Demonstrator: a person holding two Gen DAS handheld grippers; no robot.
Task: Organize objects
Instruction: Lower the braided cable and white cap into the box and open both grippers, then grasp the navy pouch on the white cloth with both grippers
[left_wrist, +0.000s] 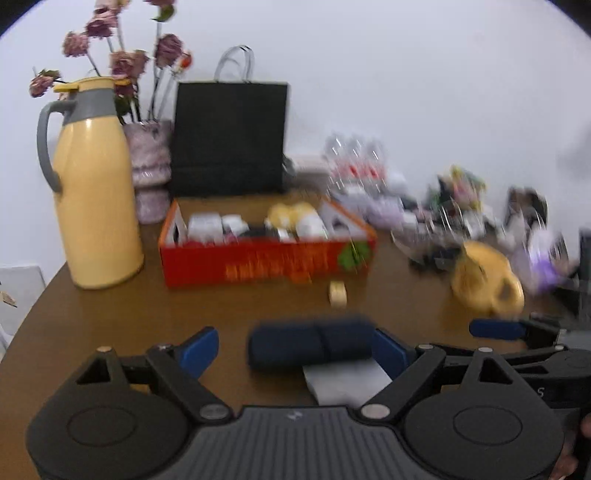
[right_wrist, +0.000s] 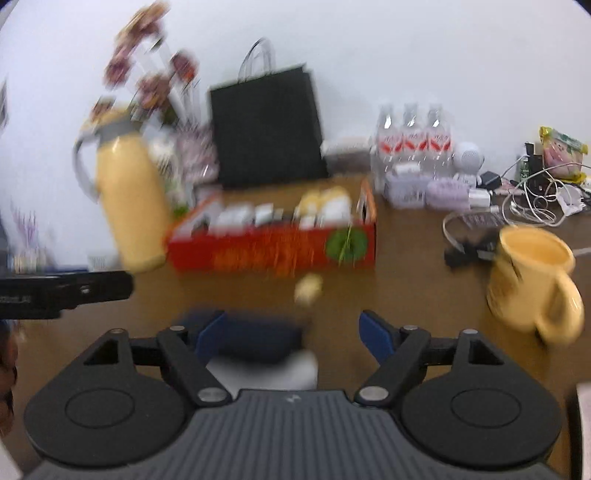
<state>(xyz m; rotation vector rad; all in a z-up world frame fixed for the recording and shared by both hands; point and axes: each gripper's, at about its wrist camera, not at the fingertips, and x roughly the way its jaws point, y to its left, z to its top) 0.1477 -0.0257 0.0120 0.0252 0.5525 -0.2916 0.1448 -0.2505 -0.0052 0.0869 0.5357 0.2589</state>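
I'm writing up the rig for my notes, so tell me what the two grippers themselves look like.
Both look alike. The left gripper and right gripper each have blue finger pads on black linkage arms with silver pivot pins. The arms fan out from two round black housings either side of a grey ribbed centre plate with a small pale mark. No cables show. A sliver of the person's hand appears at the frame edges.

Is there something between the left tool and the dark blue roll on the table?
Nothing visible. The dark blue roll lies between the open fingers of the left tool, near its right finger, resting partly on a white pad.
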